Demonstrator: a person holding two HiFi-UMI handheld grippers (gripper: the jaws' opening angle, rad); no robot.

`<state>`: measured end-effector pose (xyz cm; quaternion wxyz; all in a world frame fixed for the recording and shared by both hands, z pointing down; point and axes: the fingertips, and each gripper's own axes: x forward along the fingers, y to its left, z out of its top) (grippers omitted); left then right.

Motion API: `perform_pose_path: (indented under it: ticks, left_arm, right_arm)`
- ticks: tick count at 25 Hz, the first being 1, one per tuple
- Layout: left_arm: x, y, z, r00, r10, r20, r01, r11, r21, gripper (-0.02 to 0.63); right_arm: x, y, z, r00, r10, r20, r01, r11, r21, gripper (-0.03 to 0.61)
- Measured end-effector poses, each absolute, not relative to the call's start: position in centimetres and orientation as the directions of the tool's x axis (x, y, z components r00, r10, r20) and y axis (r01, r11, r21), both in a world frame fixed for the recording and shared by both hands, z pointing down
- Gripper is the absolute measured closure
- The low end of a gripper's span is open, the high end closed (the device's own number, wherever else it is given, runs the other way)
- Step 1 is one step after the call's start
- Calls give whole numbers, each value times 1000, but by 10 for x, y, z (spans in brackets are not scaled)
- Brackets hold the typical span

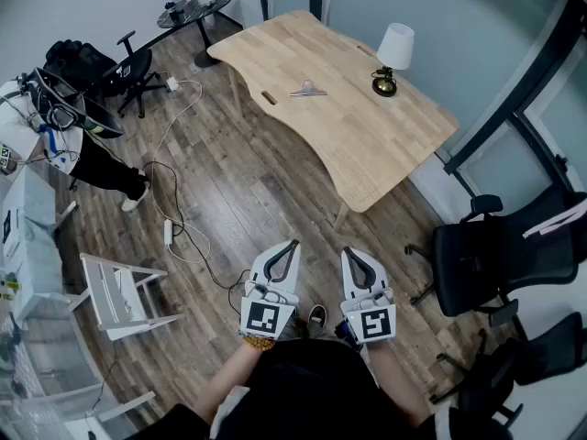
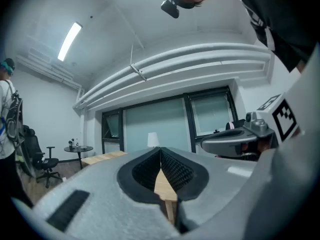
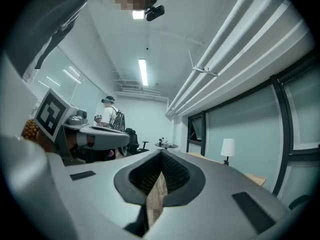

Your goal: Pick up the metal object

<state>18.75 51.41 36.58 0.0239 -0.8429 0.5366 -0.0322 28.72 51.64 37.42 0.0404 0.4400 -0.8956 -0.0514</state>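
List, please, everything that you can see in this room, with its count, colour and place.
wooden table: one, light wood, centre of room
metal object: one, silver, on the wooden table, left of the lamp
lamp: one, white shade, on the wooden table's far side
round table: one, dark, far left
office chairs: three, black, two at right, one near the round table
white chair: one, floor at left
power strip: one, white, floor, with cables
person: one, far left
left gripper: grey, jaws shut, empty
right gripper: grey, jaws shut, empty

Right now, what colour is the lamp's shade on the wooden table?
The shade is plain white; the head view shows it best.
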Motion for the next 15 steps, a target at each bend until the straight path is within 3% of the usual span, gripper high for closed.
perform_pose_path:
  ticks: [7, 15]
  left_arm:
    - [202, 507, 366, 383, -924, 17, -919, -383, -89, 595]
    - [194, 483, 376, 363, -932, 16, -928, -363, -87, 595]
  right_arm:
    - [295, 510, 372, -670, -742, -35, -742, 668, 54, 577]
    - [283, 485, 384, -709, -705, 5, -703, 708, 65, 578]
